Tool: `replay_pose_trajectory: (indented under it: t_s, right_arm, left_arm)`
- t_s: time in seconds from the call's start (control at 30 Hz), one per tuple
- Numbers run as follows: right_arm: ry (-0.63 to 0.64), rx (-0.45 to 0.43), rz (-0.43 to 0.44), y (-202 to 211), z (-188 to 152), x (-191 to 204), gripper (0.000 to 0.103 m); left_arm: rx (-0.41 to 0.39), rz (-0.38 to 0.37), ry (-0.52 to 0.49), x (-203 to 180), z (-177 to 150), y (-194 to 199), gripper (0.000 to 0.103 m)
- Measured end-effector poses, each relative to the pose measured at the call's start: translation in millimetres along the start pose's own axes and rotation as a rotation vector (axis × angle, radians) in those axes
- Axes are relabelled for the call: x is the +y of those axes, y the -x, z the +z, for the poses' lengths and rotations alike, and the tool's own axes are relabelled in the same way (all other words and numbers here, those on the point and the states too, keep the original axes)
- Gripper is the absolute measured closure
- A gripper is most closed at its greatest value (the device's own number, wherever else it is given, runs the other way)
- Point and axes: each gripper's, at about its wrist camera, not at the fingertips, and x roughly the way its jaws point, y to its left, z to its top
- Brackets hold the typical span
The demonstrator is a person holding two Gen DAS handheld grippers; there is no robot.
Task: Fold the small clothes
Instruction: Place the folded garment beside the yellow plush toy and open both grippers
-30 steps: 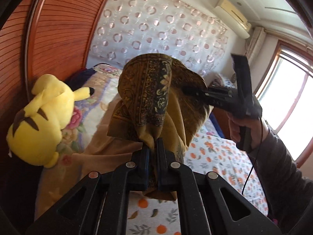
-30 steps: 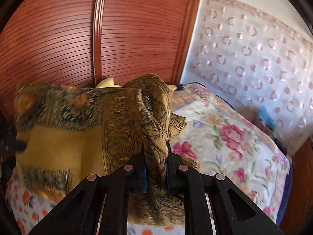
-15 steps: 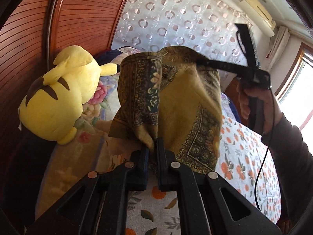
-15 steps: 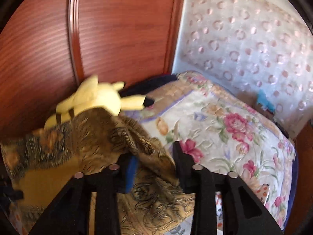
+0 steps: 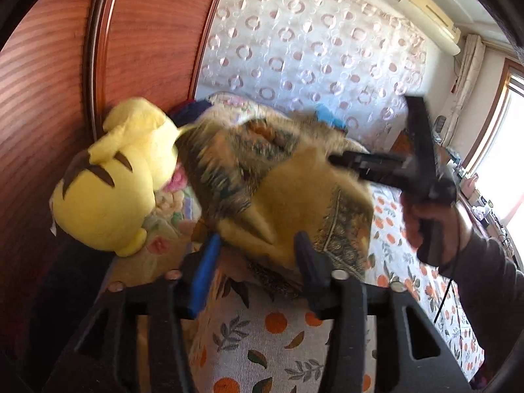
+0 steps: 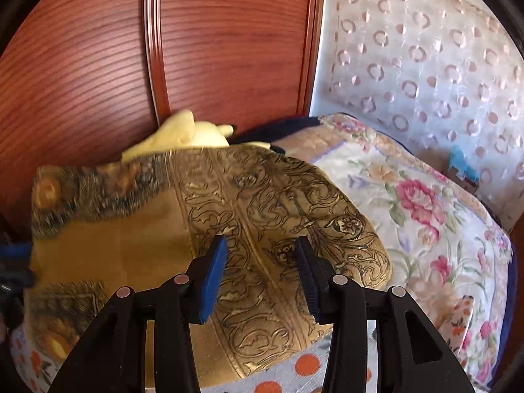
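Two grippers, left and right, jaws apart. Gold cloth lies directly ahead of both, long axis crosswise.

Daylight is pouring in from the window, which is blowing out to plain white at the right edge of the left wrist view. The golden scarf is smearing with motion blur there, and its left part is blurring in the right wrist view too, while its scrollwork near the fingers is staying sharp. The wooden headboard is catching a soft sheen. Fisheye bending is curving straight lines, and dark vignetting is ringing both pictures.
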Motion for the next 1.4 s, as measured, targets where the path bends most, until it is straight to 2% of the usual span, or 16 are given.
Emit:
replay_pose_trajectory:
  t_s: [0.07,0.23,0.53,0.67,0.83,0.9,1.13,1.4]
  right_arm:
    - [-0.014,-0.007,0.01,2.0,0.9,-3.5,0.058]
    - [-0.032,-0.018,0.021,19.4,1.2,-13.1,0.058]
    - [-0.087,-0.055,-0.011,89.8,-52.5,8.5,0.058]
    - [-0.111,-0.073,-0.032,129.9,-76.2,15.2,0.058]
    - [-0.157,-0.102,-0.062,182.1,-108.1,24.0,0.052]
    - [-0.174,-0.117,-0.086,204.9,-121.6,29.7,0.05]
    - [-0.247,-0.167,-0.18,279.1,-168.6,51.1,0.029]
    - [-0.338,-0.223,-0.319,350.1,-212.2,79.2,0.027]
  left_arm:
    - [-0.025,0.034,-0.017,-4.7,5.4,5.8,0.034]
    - [-0.055,0.049,-0.072,-18.1,15.4,4.9,0.032]
    - [-0.05,0.077,-0.129,-43.9,9.2,-0.1,0.029]
    - [-0.049,0.063,-0.173,-66.3,4.3,4.1,0.029]
    - [-0.053,0.02,-0.244,-103.6,-5.2,15.3,0.029]
    - [-0.054,0.004,-0.27,-120.0,-10.1,21.5,0.029]
    - [-0.064,-0.021,-0.323,-164.0,-30.0,43.2,0.029]
    - [-0.107,-0.042,-0.382,-200.8,-53.9,78.4,0.028]
